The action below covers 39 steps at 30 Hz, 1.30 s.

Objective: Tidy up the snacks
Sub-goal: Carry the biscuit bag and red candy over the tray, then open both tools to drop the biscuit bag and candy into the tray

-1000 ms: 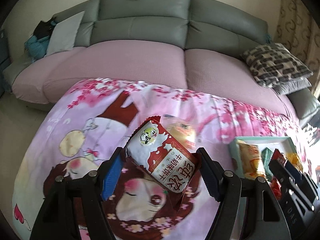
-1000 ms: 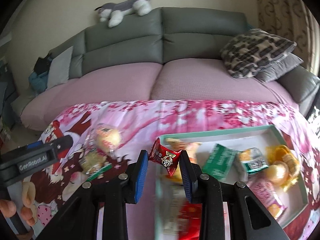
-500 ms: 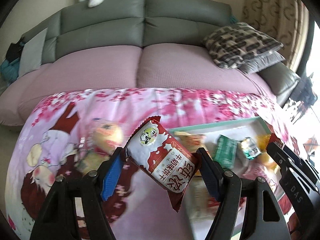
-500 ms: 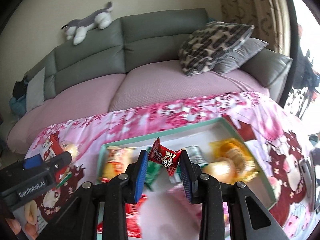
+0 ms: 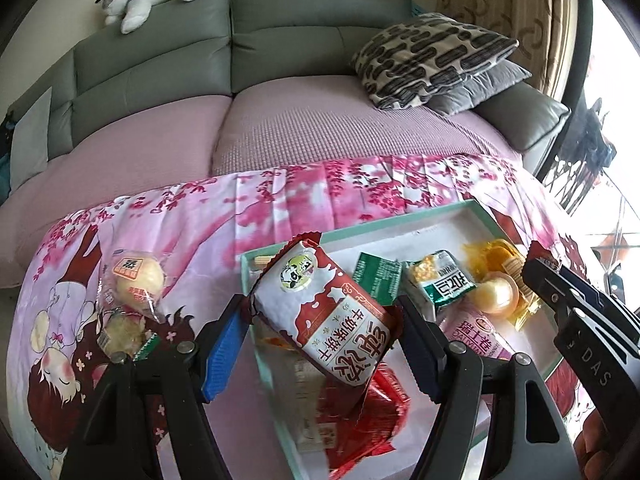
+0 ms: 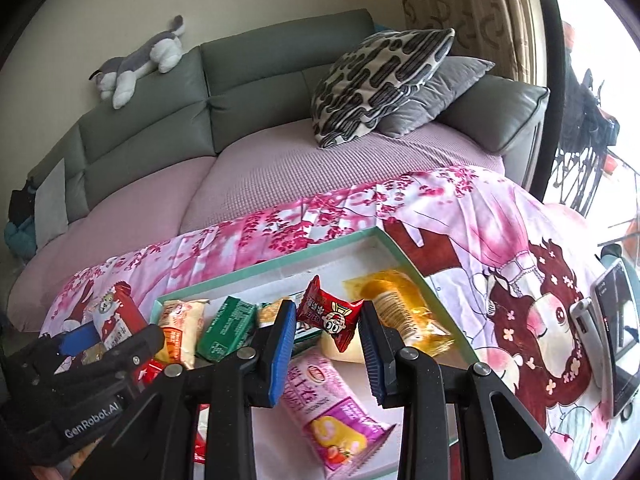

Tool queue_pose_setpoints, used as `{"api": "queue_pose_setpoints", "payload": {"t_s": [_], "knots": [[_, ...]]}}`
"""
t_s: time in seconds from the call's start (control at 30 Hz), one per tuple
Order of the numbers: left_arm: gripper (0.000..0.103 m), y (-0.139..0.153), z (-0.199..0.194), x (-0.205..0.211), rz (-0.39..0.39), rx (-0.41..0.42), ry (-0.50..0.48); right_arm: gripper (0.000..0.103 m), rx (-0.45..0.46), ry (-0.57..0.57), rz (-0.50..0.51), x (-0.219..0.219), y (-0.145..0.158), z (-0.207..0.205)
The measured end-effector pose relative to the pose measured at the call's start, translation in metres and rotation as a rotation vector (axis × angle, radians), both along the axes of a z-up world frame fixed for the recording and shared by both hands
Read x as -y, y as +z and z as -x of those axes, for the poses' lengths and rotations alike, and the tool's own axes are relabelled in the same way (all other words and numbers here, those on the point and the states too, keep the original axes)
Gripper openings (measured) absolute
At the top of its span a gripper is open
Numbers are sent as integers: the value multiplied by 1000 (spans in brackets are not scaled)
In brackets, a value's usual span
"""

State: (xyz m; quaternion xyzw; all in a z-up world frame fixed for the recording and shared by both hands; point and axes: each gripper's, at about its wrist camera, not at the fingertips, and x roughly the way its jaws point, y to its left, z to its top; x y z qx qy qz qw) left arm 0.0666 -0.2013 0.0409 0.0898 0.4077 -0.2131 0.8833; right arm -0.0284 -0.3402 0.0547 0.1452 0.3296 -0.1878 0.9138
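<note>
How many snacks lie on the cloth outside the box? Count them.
2: a wrapped bun left of the box, a paler packet just below it. The fingers may hide more.

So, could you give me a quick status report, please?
Left gripper shut on red-and-white packet. Right gripper shut on small red packet. Both over tray; nothing blocking.

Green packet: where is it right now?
The green packet lies in the tray, toward its far side. In the left wrist view it sits just right of the held red-and-white bag and left of the corn packet.
</note>
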Motion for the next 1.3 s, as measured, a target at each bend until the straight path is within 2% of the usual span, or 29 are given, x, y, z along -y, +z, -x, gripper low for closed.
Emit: {"api": "queue_pose_setpoints", "payload": {"t_s": [0.37, 0.8, 1.3], "knots": [[74, -2, 2, 8, -24, 6, -10, 34, -18, 13, -11, 2, -4, -3], [75, -1, 1, 8, -15, -5, -14, 34, -48, 30, -4, -2, -10, -8], [77, -2, -3, 4, -23, -13, 15, 36, -90, 40, 6, -6, -19, -15]]}}
